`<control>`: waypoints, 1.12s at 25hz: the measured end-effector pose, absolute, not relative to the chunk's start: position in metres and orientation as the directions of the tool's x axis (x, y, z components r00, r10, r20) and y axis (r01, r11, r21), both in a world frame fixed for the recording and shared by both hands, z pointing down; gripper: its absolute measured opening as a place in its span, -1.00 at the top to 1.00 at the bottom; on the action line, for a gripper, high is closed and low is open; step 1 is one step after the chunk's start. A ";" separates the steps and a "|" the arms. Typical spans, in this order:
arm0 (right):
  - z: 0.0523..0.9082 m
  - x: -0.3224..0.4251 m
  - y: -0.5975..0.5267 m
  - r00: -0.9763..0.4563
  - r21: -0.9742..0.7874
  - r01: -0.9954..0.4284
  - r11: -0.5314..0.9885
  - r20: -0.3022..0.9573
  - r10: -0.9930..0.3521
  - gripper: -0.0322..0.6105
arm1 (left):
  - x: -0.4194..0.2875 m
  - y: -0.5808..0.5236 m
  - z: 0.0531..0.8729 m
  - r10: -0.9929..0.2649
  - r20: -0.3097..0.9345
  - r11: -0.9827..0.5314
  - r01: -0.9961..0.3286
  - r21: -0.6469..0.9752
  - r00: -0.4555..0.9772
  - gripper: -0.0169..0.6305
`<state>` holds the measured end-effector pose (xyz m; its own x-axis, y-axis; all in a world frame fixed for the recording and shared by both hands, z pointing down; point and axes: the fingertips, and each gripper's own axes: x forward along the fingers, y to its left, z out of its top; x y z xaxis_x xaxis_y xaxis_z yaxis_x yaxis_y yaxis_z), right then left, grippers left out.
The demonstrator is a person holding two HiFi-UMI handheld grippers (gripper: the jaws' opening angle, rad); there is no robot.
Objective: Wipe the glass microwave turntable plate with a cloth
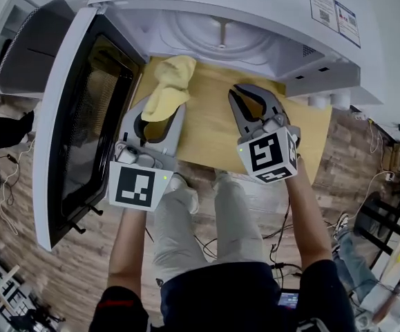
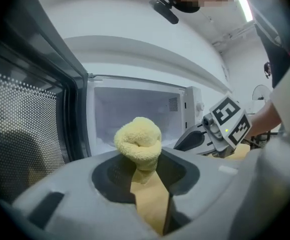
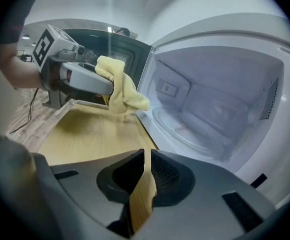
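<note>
Now your left gripper pinches the soft cloth; your right gripper has its jaws closed on nothing. Ahead of them, the glass plate looks slippery and breakable, so hold its rim.

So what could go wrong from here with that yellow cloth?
The left tongs pinch only part of the yellow cloth; rubbing might pull it loose. The right tongs are shut and empty, so nothing steadies the glass turntable plate, which may shift. The open microwave door stands close beside the left tongs: easy to bump.
</note>
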<state>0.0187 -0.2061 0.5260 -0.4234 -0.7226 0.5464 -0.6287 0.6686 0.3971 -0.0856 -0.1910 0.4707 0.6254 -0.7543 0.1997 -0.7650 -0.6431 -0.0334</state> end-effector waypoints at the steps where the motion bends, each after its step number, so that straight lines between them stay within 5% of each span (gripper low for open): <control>1: 0.526 0.019 -0.209 -0.423 0.407 -0.624 0.667 0.541 -0.727 0.86 | -0.085 -0.193 0.472 -0.757 0.194 -0.642 -0.766 -0.039 0.624 0.58; 15: 0.507 0.019 -0.238 -0.421 0.554 -0.550 0.625 0.462 -0.780 0.83 | -0.081 -0.214 0.474 -0.783 0.120 -0.621 -0.777 -0.100 0.611 0.58; 21: 0.503 0.017 -0.241 -0.426 0.584 -0.521 0.622 0.454 -0.783 0.62 | -0.079 -0.224 0.468 -0.792 0.090 -0.610 -0.779 -0.141 0.604 0.58; 28: 0.517 0.009 -0.239 -0.403 0.652 -0.438 0.619 0.472 -0.784 0.08 | -0.074 -0.232 0.462 -0.796 0.065 -0.602 -0.775 -0.194 0.602 0.58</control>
<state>0.0089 -0.2395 0.5166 -0.4032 -0.7838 0.4723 -0.4385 0.6185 0.6520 -0.0743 -0.2319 0.4622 0.6017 -0.7961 0.0649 -0.7750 -0.6016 -0.1937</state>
